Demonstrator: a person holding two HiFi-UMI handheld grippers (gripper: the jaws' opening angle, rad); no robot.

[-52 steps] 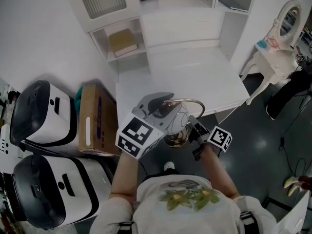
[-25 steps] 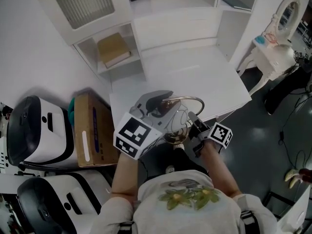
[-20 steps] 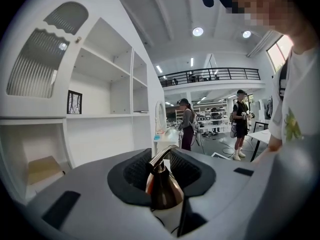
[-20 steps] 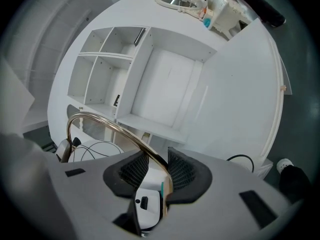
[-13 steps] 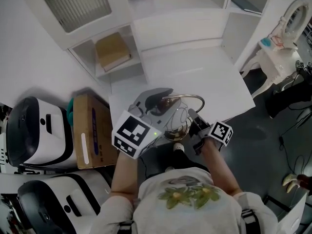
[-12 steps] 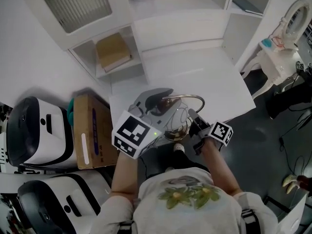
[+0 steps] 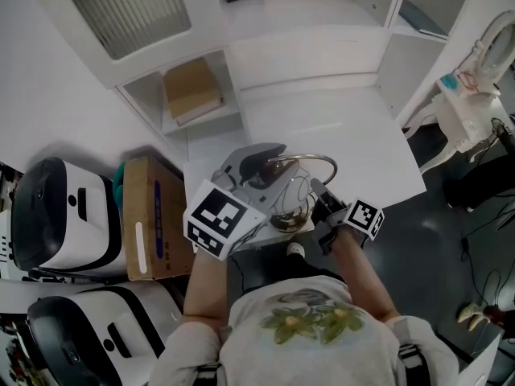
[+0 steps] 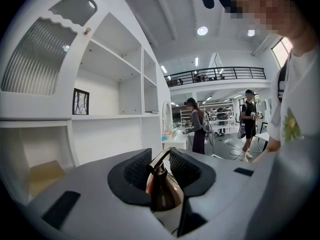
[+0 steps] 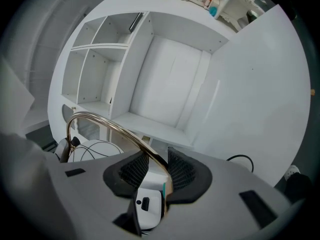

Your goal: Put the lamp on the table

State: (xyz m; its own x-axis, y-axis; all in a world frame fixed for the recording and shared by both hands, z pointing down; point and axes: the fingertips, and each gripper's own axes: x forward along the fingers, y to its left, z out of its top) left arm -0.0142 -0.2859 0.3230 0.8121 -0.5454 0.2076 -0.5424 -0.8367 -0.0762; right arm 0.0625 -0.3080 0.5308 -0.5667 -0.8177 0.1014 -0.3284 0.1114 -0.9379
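The lamp has a brass arched stem, a round brass base and a white globe wrapped in cord. It hangs over the front edge of the white table. My left gripper is shut on the lamp's brass cone, which stands between its dark pads. My right gripper is shut on the arched stem, which runs between its pads. A white switch box sits just below the right jaws.
A cardboard box and two white-and-black machines stand left of the table. White shelves with a tan book rise behind it. A white dressing table stands at the right. Other people stand far off.
The table has come closer: the lamp's base, earlier over the dark floor, now hangs at the table's front edge. Both grippers keep their hold.
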